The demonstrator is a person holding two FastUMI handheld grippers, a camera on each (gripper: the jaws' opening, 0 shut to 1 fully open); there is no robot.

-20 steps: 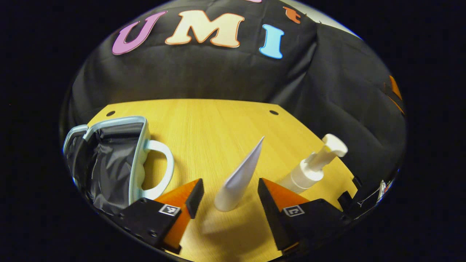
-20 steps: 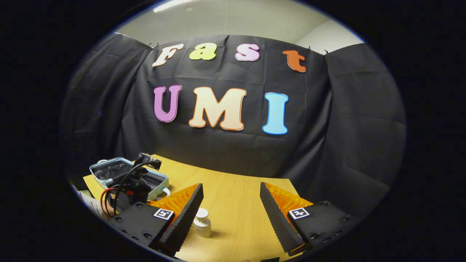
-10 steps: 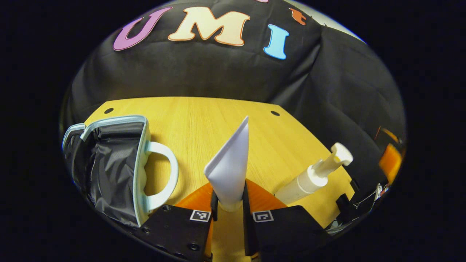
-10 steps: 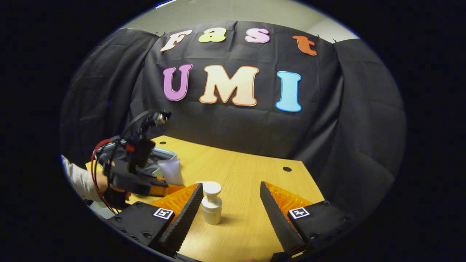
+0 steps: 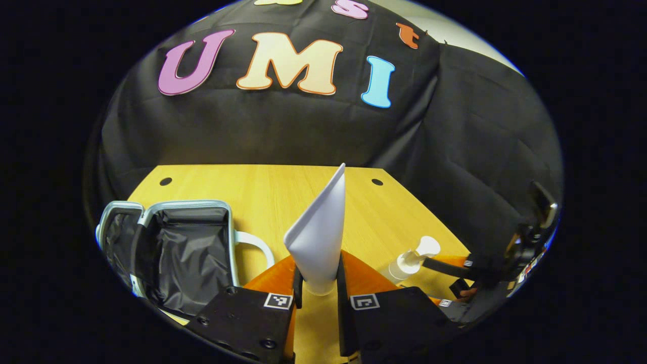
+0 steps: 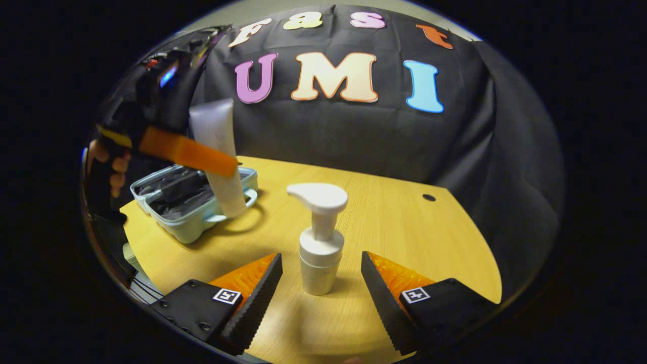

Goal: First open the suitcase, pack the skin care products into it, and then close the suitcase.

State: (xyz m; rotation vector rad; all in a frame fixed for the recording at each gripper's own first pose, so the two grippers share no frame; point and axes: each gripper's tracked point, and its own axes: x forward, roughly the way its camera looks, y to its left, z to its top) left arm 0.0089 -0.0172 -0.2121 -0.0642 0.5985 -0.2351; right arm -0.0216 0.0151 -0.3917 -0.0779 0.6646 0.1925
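White tube pinched in left gripper, held up off the wooden table beside open suitcase. Pump bottle stands upright between right gripper's spread fingers, untouched.

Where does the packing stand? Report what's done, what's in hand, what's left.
Done: the suitcase lies open on the table, nothing packed in it that I can see. In hand: the left claw is shut on the tube, lifted off the table; the right claw is open around the pump bottle, not gripping. Left: put both items in, then close the suitcase.
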